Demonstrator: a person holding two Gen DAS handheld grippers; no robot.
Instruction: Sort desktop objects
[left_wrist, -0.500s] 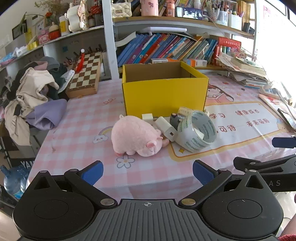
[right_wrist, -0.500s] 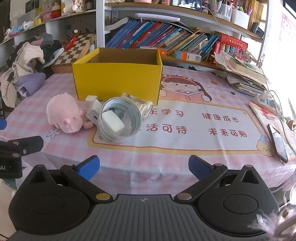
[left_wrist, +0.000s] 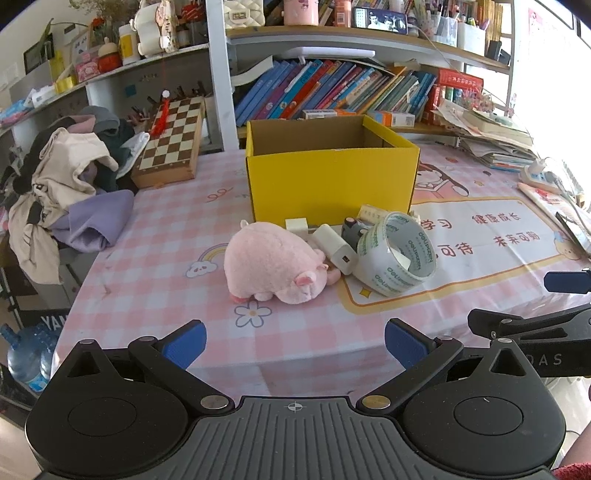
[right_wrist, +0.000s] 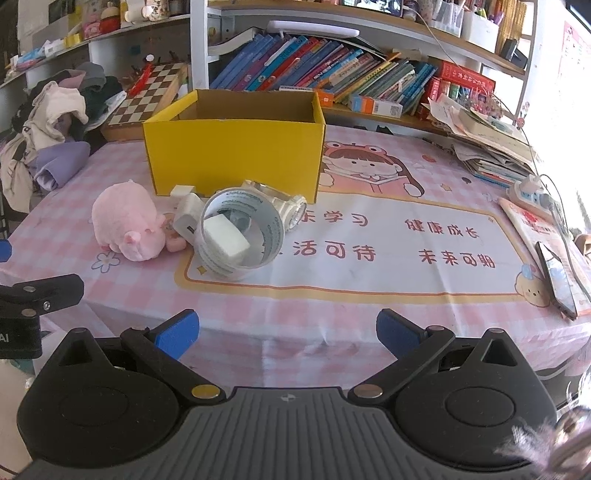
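A pink plush pig (left_wrist: 275, 264) (right_wrist: 127, 223) lies on the checked tablecloth in front of an open yellow box (left_wrist: 330, 173) (right_wrist: 234, 147). Next to it are a white charger (left_wrist: 334, 247) (right_wrist: 188, 221), a roll of clear tape (left_wrist: 397, 258) (right_wrist: 240, 236) with a white block (right_wrist: 225, 238) inside it, a white watch (right_wrist: 286, 205) and a small white cube (left_wrist: 296, 224) (right_wrist: 181, 192). My left gripper (left_wrist: 293, 343) is open and empty, short of the pig at the table's near edge. My right gripper (right_wrist: 286, 330) is open and empty, short of the tape roll.
A chessboard (left_wrist: 171, 138) and a heap of clothes (left_wrist: 62, 184) sit at the back left. Bookshelves (left_wrist: 332, 92) stand behind the box. Stacked papers (right_wrist: 491, 147), a power strip (right_wrist: 532, 192) and a phone (right_wrist: 557, 280) lie along the right side.
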